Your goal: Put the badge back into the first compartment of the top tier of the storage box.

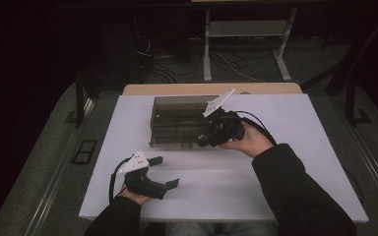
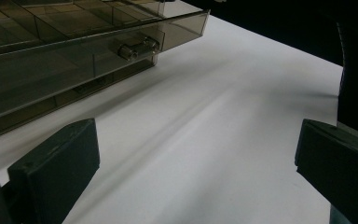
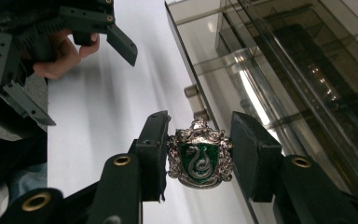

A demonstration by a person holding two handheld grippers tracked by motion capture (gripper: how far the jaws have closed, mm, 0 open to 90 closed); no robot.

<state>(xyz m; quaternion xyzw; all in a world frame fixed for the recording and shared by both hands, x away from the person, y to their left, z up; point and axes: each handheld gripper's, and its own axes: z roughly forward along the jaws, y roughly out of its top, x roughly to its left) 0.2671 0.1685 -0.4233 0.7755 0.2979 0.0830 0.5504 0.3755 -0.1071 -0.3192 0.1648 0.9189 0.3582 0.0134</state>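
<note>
A smoky transparent drawer box (image 1: 179, 120) stands at the back middle of the white table (image 1: 275, 162). My right gripper (image 1: 205, 139) is at the box's front right corner. In the right gripper view it (image 3: 200, 156) is shut on a silver crest badge (image 3: 199, 159) with a green shield and a serpent, right in front of the drawer face (image 3: 223, 93) and its knobs (image 3: 192, 90). My left gripper (image 1: 165, 172) rests near the table's front left, open and holding nothing. In the left gripper view its jaws (image 2: 196, 163) frame bare table, with the drawer handle (image 2: 137, 47) beyond.
A wooden strip (image 1: 211, 89) edges the table's far side. Beyond it are a metal stand (image 1: 246, 44) and loose cables (image 1: 172, 64) on the floor. The person's dark sleeve (image 1: 295, 191) crosses the table's right front.
</note>
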